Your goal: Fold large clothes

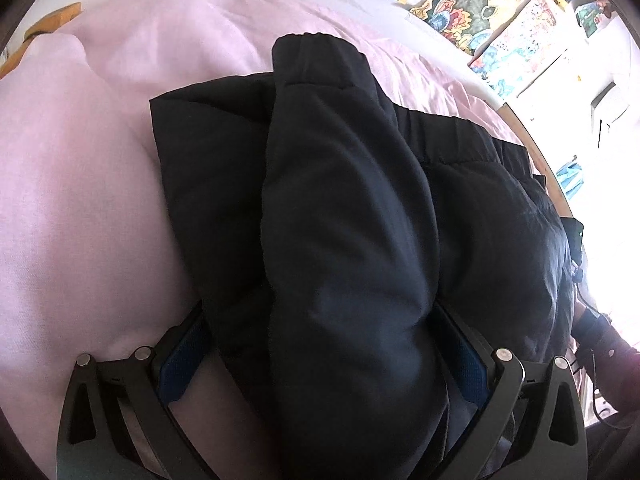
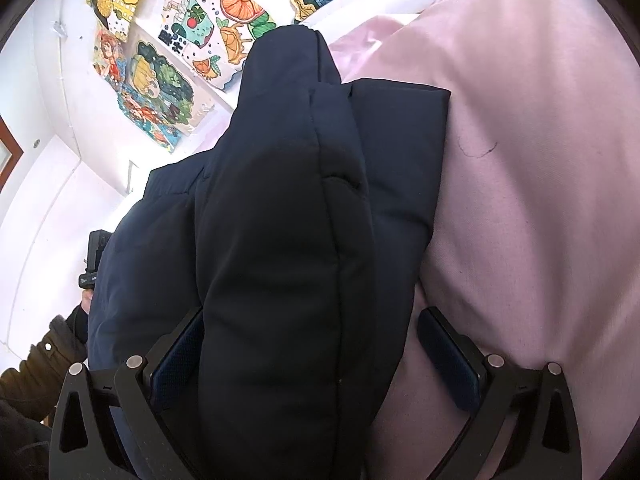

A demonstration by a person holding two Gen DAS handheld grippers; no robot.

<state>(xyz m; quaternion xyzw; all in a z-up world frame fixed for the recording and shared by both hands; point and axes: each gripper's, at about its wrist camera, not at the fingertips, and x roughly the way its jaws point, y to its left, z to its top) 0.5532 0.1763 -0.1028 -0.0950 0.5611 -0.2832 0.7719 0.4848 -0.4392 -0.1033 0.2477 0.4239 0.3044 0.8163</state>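
A dark navy padded jacket (image 1: 360, 180) lies folded on a pink bedsheet (image 1: 80, 200), with a puffy sleeve laid lengthwise over its body. My left gripper (image 1: 324, 356) stands open wide, and the sleeve's near end bulges between its blue-padded fingers (image 1: 180, 364). In the right wrist view the same jacket (image 2: 288, 200) fills the middle. My right gripper (image 2: 314, 356) is also spread wide around the fold. Its left pad touches the fabric, while pink bedsheet (image 2: 540, 160) shows between the jacket and its right pad (image 2: 448, 356).
Colourful drawings (image 1: 460, 0) cover the white wall (image 2: 48, 184) beyond the bed. A wooden bed edge (image 1: 548, 160) runs along the jacket's far side. A person's dark sleeve (image 2: 52, 344) and the other gripper's black body (image 2: 94, 256) sit at that side.
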